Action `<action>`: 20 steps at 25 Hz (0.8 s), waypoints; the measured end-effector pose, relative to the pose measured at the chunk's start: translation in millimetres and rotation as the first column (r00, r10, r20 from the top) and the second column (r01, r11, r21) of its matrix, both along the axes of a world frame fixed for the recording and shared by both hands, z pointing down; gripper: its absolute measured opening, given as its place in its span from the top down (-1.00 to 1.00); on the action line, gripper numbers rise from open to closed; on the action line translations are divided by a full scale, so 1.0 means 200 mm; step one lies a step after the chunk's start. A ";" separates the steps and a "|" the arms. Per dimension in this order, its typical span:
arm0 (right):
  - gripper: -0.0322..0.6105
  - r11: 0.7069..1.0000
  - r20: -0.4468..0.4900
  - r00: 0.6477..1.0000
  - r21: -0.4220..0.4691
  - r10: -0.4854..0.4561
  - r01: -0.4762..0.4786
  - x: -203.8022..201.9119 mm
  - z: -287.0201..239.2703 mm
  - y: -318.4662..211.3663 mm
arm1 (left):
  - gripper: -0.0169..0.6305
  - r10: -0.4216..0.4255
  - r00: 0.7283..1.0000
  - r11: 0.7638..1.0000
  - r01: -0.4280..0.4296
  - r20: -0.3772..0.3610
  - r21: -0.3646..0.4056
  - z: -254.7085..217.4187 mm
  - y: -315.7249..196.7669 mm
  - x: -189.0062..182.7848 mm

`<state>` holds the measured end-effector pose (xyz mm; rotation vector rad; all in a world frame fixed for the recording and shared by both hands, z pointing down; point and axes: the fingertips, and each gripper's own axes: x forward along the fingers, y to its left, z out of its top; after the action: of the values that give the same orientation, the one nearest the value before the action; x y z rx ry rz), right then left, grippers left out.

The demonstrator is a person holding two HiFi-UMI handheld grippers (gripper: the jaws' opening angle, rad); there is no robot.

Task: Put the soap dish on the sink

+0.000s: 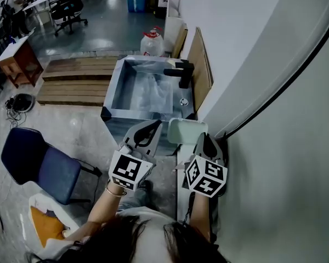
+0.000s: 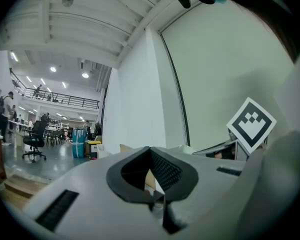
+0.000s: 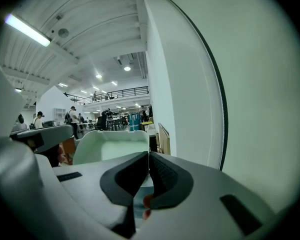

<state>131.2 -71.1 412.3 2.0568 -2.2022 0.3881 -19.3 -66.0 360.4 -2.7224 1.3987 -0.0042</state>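
Observation:
The soap dish (image 1: 186, 131), a pale rectangular tray, is in the air just short of the sink's near end. My right gripper (image 1: 204, 137) is shut on its right edge; in the right gripper view the soap dish (image 3: 110, 146) stands just past the closed tips of the right gripper (image 3: 148, 155), to their left. My left gripper (image 1: 155, 126) hangs beside the dish on its left, shut with nothing in it; in its own view the tips of the left gripper (image 2: 150, 150) meet. The steel sink (image 1: 116, 92) holds a black faucet (image 1: 182, 73) at its right side.
A white wall (image 1: 274, 92) runs close along the right. A wooden board (image 1: 200, 64) leans behind the sink. Wooden pallets (image 1: 77, 81) and a large water bottle (image 1: 152, 44) lie beyond, and a blue chair (image 1: 41, 166) stands at lower left.

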 end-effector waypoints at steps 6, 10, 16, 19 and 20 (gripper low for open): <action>0.81 1.000 -0.003 1.000 -0.008 0.017 -0.017 -0.03 0.01 -0.18 | 0.92 0.030 0.999 1.000 -0.030 -0.013 -0.009 0.00 -0.20 -0.02; 0.81 0.999 -0.008 1.000 -0.018 0.029 -0.029 -0.07 0.01 -0.29 | 0.92 0.052 0.999 0.999 -0.052 -0.017 -0.010 0.01 -0.31 -0.05; 0.81 0.998 -0.006 0.998 -0.032 0.060 -0.060 -0.10 0.02 -0.42 | 0.92 0.084 0.996 0.996 -0.084 -0.028 -0.011 0.01 -0.46 -0.09; 0.81 0.996 -0.002 0.997 -0.044 0.077 -0.078 -0.11 0.02 -0.47 | 0.92 0.107 0.994 0.994 -0.107 -0.028 -0.016 0.01 -0.51 -0.10; 0.81 0.995 -0.003 0.997 -0.049 0.081 -0.081 -0.11 0.02 -0.48 | 0.92 0.112 0.993 0.993 -0.113 -0.028 -0.018 0.01 -0.52 -0.10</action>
<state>108.6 -166.9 416.5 2.1252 -2.0917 0.4445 -39.6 -170.7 362.3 -2.8240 1.2562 0.0263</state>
